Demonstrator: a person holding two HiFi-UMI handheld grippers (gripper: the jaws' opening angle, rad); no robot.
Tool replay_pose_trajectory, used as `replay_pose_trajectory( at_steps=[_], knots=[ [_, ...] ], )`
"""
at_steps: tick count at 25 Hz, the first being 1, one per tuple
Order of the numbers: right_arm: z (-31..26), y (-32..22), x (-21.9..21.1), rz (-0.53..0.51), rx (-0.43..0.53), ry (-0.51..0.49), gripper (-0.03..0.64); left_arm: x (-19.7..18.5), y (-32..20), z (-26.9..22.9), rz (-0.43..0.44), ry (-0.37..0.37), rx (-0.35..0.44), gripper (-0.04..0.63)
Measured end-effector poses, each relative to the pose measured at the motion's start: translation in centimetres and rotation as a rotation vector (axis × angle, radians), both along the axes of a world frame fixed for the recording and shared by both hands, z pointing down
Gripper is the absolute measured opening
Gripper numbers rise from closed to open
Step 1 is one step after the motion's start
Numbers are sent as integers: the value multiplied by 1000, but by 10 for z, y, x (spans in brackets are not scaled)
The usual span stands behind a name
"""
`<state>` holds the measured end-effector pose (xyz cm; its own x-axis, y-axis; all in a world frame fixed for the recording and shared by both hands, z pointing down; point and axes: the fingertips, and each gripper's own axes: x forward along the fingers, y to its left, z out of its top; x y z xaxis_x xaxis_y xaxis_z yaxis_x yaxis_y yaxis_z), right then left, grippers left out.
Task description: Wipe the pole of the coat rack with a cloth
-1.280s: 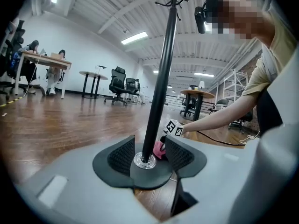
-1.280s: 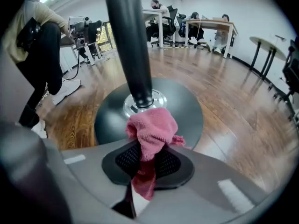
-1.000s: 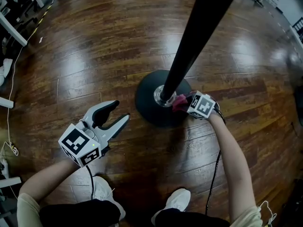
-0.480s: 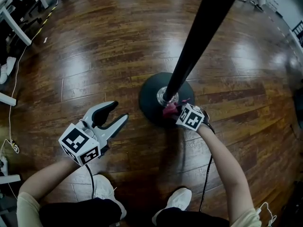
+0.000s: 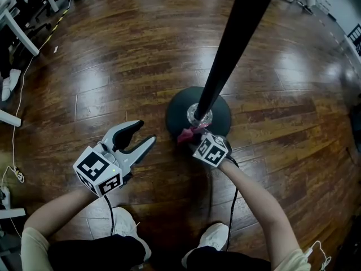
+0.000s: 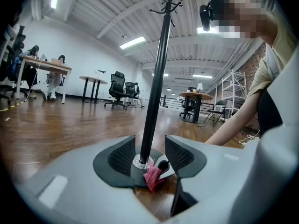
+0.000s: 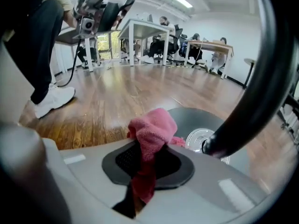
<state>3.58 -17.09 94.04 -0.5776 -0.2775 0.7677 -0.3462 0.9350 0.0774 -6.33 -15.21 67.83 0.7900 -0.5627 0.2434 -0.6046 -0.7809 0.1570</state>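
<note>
The coat rack's black pole (image 5: 228, 52) rises from a round black base (image 5: 175, 114) with a chrome collar (image 5: 200, 117) on the wooden floor. My right gripper (image 5: 194, 135) is shut on a pink cloth (image 5: 185, 135), held low at the near side of the base, just left of the collar. In the right gripper view the pink cloth (image 7: 149, 139) bulges from the closed jaws, with the pole (image 7: 252, 106) to the right. My left gripper (image 5: 138, 137) stands open, to the left of the base, holding nothing. The left gripper view frames the pole (image 6: 156, 87) and cloth (image 6: 153, 176) between the jaws.
White table legs (image 5: 17, 35) and cables (image 5: 14, 123) lie at the far left. Desks, office chairs (image 6: 117, 88) and seated people fill the room's background. My white shoes (image 5: 211, 241) stand near the base. A cable (image 5: 231, 219) hangs from the right gripper.
My right gripper has swung with the cloth from the right side of the pole's foot round to its near left side. The left gripper has stayed put.
</note>
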Motion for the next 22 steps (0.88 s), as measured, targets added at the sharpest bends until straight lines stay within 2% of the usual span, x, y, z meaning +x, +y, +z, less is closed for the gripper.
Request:
replay_pose_trajectory(
  at_steps=[5,11,14,18,22],
  knots=[
    [-14,9,6,18,132,-21,48,-2,-3,2,-23,-18,8,173],
    [-50,10,6,104,171,-152,48,5,-8,2,-17,2,9,170],
    [-86,2,11,149,215,-242,49,8,-14,-5,-35,23,14,170],
    [-147,-11,20,207,312,-353,49,8,-30,-30,-74,32,86,170],
    [-203,-22,27,289,368,-479,51,1,-54,-57,-131,35,174,172]
  ],
)
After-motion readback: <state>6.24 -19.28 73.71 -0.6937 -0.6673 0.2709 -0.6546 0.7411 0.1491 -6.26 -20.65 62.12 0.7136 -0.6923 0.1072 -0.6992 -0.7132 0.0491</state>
